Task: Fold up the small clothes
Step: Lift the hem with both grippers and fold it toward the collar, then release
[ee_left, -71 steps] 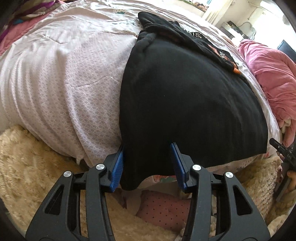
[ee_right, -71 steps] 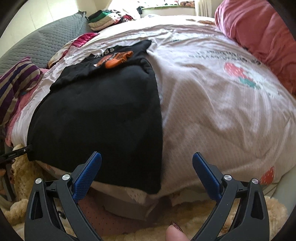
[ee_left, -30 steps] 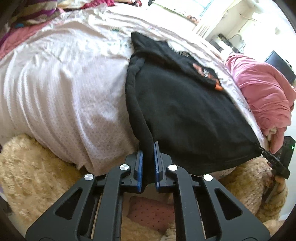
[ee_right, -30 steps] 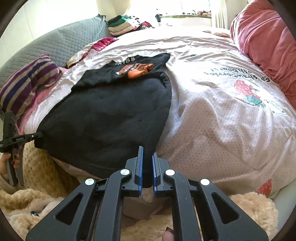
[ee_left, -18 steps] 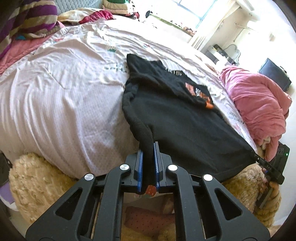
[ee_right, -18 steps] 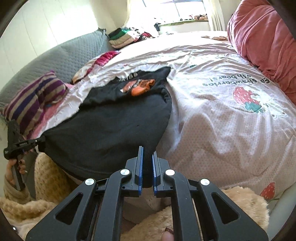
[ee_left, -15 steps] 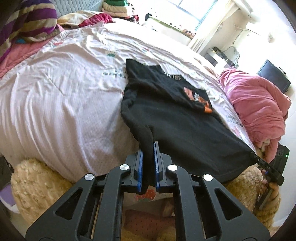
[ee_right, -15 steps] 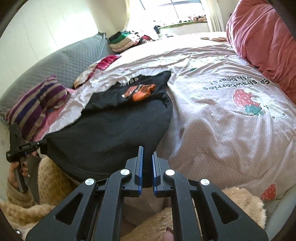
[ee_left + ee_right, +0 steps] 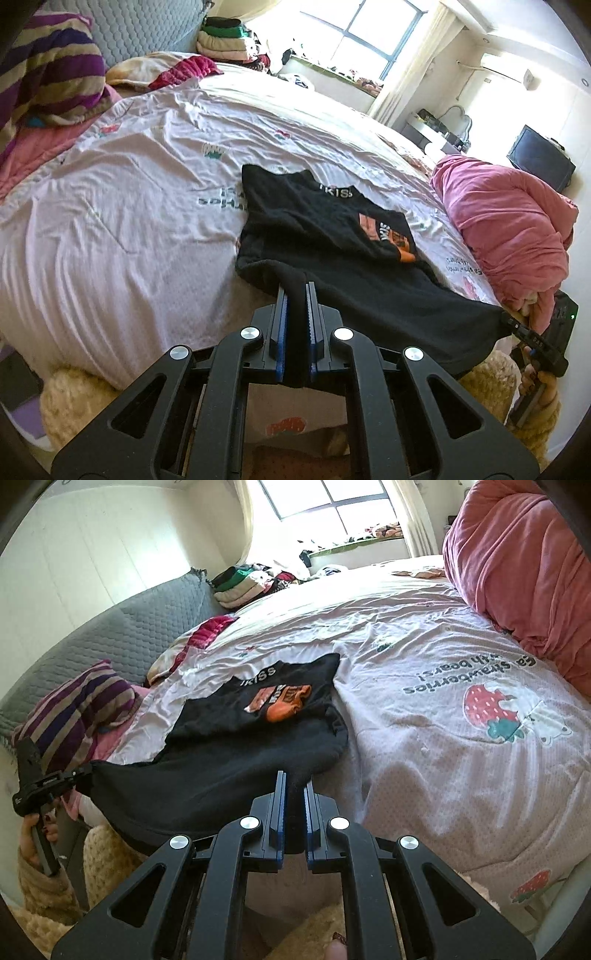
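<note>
Nearest me, my left gripper (image 9: 295,291) is clamped tight on a bottom corner of the black shirt (image 9: 369,291), the cloth pinched between its blue pads (image 9: 281,332) and a short tail of it hanging below them. My right gripper (image 9: 293,779) is likewise closed on the shirt's other bottom corner, black fabric filling the narrow gap between its blue pads. From the left wrist camera I see that gripper at the far right, in a hand (image 9: 543,380), with the hem stretched taut across to it and lifted off the edge of the bed. Below the hem, a cream fluffy throw (image 9: 74,391) lies against the bed's side.

Beyond the hem, the shirt's body slopes down onto the pale pink bedspread (image 9: 122,206), where its upper part lies flat, showing an orange print (image 9: 280,703) and white lettering at the collar. To the right of it a strawberry picture (image 9: 487,710) is printed on the spread. Further out, a striped pillow (image 9: 74,716) sits on the left, a pink duvet (image 9: 524,561) is heaped on the right, and a pile of folded clothes (image 9: 240,581) rests near the window (image 9: 321,498).
</note>
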The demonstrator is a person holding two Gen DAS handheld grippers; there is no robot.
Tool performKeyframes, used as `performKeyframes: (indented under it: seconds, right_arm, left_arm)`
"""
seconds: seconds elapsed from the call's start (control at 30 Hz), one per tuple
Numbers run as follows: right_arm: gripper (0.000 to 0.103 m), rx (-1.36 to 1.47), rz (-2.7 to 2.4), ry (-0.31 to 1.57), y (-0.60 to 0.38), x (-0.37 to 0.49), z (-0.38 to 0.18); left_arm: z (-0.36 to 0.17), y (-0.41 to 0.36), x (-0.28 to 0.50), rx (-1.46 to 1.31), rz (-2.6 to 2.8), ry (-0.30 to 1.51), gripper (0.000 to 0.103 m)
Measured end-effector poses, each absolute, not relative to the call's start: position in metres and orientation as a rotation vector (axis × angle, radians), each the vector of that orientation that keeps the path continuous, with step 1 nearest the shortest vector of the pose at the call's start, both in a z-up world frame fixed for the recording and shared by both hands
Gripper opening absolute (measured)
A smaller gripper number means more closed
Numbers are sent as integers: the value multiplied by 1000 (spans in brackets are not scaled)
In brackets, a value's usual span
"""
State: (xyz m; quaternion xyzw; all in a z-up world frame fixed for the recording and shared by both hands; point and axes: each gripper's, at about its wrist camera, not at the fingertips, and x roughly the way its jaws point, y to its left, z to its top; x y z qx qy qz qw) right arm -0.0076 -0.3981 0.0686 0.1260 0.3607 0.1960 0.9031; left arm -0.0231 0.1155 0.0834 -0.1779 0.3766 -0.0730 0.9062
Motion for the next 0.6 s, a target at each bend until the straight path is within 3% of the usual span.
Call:
performKeyframes:
  seconds: [0.6]
  right_arm:
    - [7, 267, 376, 662, -390, 34, 99]
  left_arm:
    - [108, 122, 13, -362, -152, 734, 3]
